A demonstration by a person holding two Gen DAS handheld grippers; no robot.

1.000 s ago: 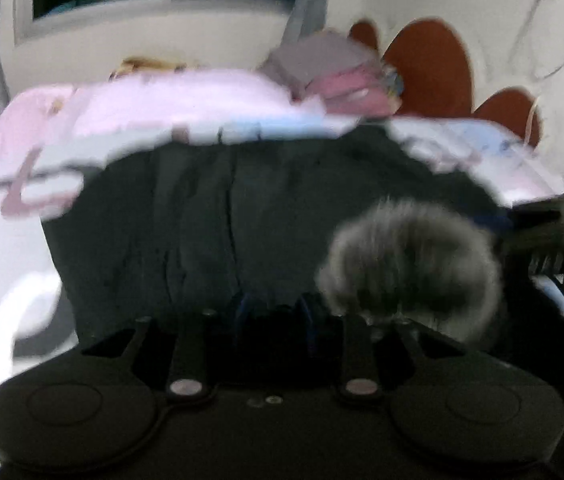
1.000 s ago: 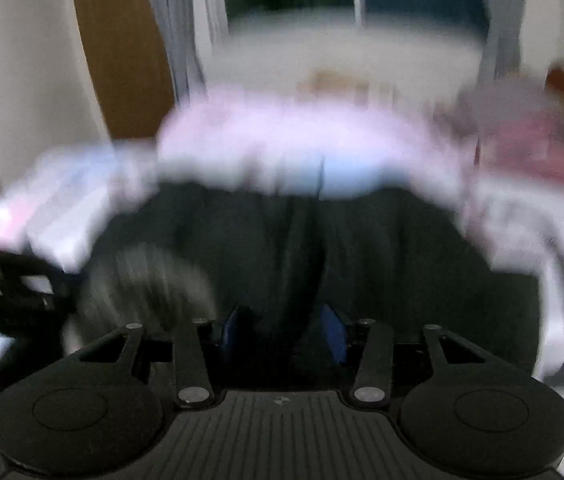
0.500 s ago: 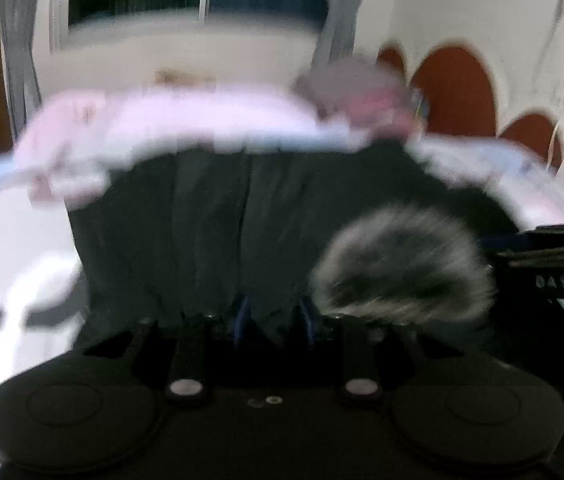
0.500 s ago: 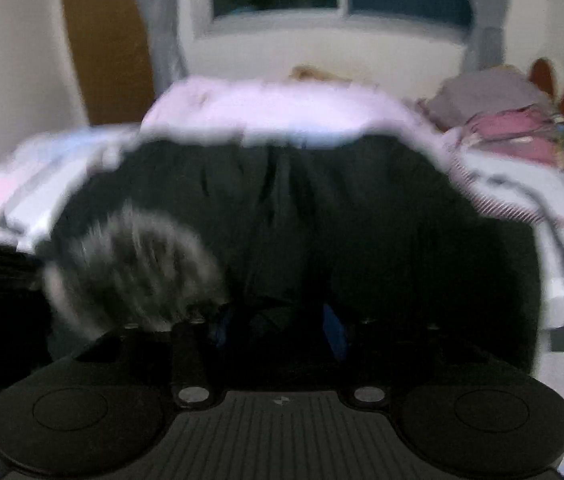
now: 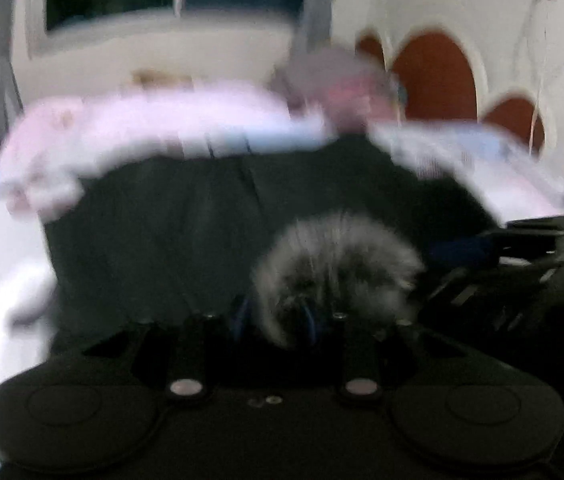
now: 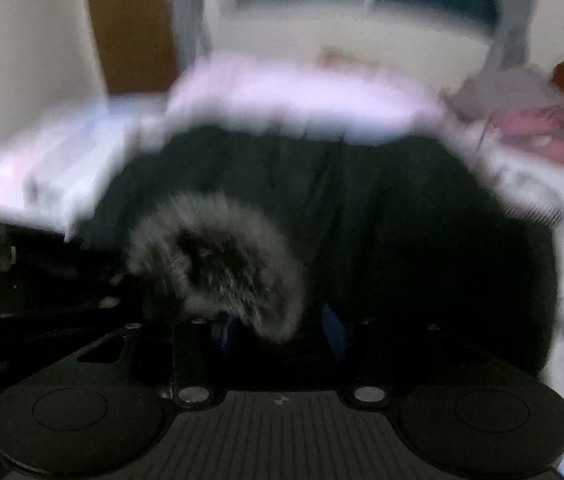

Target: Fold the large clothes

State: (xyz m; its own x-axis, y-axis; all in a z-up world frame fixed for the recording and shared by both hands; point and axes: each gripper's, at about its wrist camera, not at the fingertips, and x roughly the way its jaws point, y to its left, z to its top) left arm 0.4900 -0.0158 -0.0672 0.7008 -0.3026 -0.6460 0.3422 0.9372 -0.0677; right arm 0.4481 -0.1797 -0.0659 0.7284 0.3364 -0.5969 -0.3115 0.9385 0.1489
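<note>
The bed (image 5: 10,264) fills both views, covered in pale pink and light blue bedding. A dark coat (image 5: 186,232) lies spread across it, reaching from both grippers back toward the pink quilt (image 5: 162,120). Folded clothes (image 6: 530,120) are stacked at the far side by the headboard (image 5: 434,76). A grey fur ruff (image 5: 338,264) sits on the coat's near edge, between the two grippers. The left gripper (image 5: 278,320) has dark cloth and fur between its blue fingers (image 5: 244,314), grasping the coat. The right gripper (image 6: 282,328) likewise grasps the coat's near edge. All is blurred.
</note>
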